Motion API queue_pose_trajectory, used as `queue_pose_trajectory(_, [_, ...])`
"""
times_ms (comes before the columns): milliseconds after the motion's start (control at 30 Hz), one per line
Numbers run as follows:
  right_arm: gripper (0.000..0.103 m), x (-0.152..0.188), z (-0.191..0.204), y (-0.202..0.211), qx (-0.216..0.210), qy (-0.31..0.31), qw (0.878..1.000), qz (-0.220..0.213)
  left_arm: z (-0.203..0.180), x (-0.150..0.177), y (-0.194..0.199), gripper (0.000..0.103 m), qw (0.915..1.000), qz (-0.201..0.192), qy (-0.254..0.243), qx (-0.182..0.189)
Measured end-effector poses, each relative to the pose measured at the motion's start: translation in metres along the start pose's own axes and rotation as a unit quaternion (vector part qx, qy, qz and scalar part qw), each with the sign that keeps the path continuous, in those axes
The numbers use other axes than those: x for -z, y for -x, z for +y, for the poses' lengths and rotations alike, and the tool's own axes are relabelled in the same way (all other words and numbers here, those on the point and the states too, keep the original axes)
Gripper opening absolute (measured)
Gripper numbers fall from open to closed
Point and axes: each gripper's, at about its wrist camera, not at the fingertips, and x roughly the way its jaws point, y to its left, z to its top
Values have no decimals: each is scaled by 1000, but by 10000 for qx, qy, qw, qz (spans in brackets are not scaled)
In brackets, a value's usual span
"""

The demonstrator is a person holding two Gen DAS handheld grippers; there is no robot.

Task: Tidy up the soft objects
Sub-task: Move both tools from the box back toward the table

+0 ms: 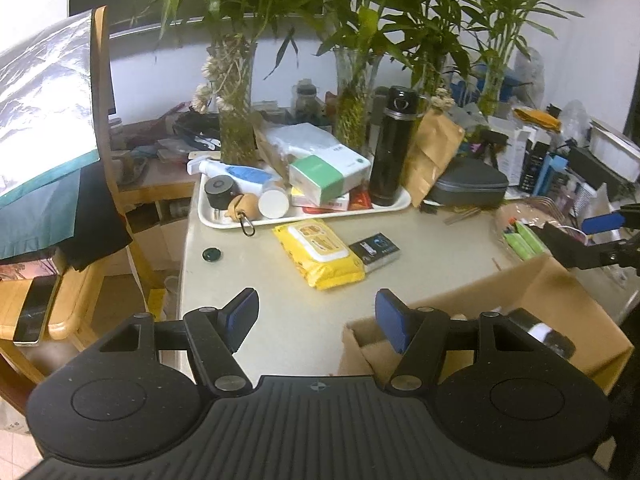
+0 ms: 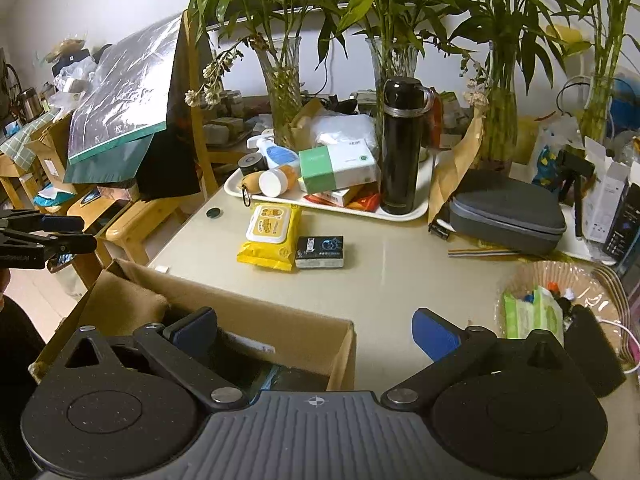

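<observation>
My left tongs (image 1: 316, 322) and right tongs (image 2: 314, 332) both hang spread, pinching nothing. The cardboard box (image 2: 256, 322) hides its contents behind my tongs. The yellow wipes pack (image 2: 270, 236) lies mid-counter (image 2: 400, 280), touching a small black box (image 2: 320, 252), bare surface around.

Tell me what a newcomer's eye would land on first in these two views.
Most likely the yellow wipes pack, lying flat mid-table beside a small dark box, just in front of the crowded white tray. Next, the tall black flask upright on that tray, with green bamboo stems in glass vases behind it. Nearest, an open cardboard box sits under both open, empty grippers, left gripper and right gripper.
</observation>
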Motion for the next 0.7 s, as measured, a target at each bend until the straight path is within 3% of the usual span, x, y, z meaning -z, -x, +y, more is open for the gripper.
queue_pose_trajectory(700, [103,-20,-18,-34,-206,3,9998,-75,35,-21,-77,64,9986,-90,366,-363])
